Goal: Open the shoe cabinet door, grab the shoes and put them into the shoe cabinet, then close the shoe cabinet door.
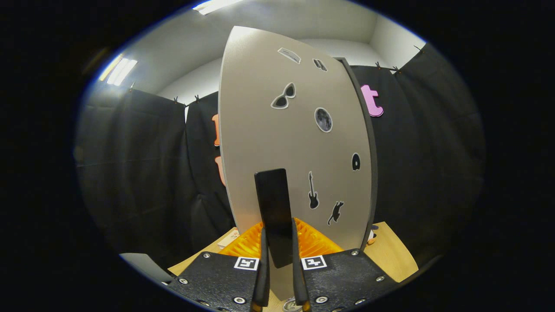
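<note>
So I'm looking straight along the hand-held gripper (277, 253) and it's clamping the shoe cabinet door's handle (273, 212), a dark flat bar standing upright between the two fingers (262, 264). Both fingers are pressing on the bar's lower part, one on each side, so it's a proper grasp and not just a hover.

The shoe cabinet door (277, 143) is taking up most of what I'm seeing. It's a pale silvery panel, bulging from the lens, with a dark edge (368, 151) running down its far side. Stickers are scattered over it: sunglasses (283, 96), a round moon-looking one (323, 119), a guitar (313, 196), a cat (335, 212), a small dark oval (356, 161), plus two near the top (289, 55) that are too skewed for me to make out.

The door is hiding the cabinet body and whatever is inside, so I can't tell how far it's standing open. I'm not finding the shoes from this angle either.

Behind the fingers a ribbed orange part (312, 240) is poking out on both sides of the handle. I'm guessing nothing about what it belongs to. A strip of wooden surface (390, 251) is showing below the door, with a small card-like thing (228, 239) lying on it, half cut off.
</note>
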Tool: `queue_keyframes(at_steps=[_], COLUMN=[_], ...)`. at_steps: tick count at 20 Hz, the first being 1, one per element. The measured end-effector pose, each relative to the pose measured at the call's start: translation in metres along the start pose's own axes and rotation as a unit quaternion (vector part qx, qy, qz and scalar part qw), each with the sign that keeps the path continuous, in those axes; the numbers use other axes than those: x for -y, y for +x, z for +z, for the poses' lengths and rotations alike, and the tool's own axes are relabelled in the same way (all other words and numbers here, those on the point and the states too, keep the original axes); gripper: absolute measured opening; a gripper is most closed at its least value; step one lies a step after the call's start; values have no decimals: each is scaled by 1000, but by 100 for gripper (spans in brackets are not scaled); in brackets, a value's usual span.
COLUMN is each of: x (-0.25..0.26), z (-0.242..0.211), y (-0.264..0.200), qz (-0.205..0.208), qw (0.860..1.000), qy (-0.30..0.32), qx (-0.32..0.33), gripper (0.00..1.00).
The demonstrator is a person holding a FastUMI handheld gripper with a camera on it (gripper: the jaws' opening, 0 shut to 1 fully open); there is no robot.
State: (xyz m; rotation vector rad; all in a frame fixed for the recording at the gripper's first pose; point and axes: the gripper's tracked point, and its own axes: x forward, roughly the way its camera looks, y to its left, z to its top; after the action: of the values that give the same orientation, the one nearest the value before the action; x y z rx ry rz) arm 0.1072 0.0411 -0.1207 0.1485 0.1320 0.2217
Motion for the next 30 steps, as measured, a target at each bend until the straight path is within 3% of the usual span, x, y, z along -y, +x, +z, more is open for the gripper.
queue_keyframes(at_steps=[9,13,21,23,28,30], x=[86,120,199,219,225,225], z=[3,5,7,11,9,16], y=[-66,-91,-111,-117,-116,-120], qz=[-48,-70,-126,-142,-111,-119], qw=[999,997,992,989,993,993], qy=[5,13,22,20,23,15], qx=[17,24,18,21,16,25], gripper=[21,15,14,10,7,8])
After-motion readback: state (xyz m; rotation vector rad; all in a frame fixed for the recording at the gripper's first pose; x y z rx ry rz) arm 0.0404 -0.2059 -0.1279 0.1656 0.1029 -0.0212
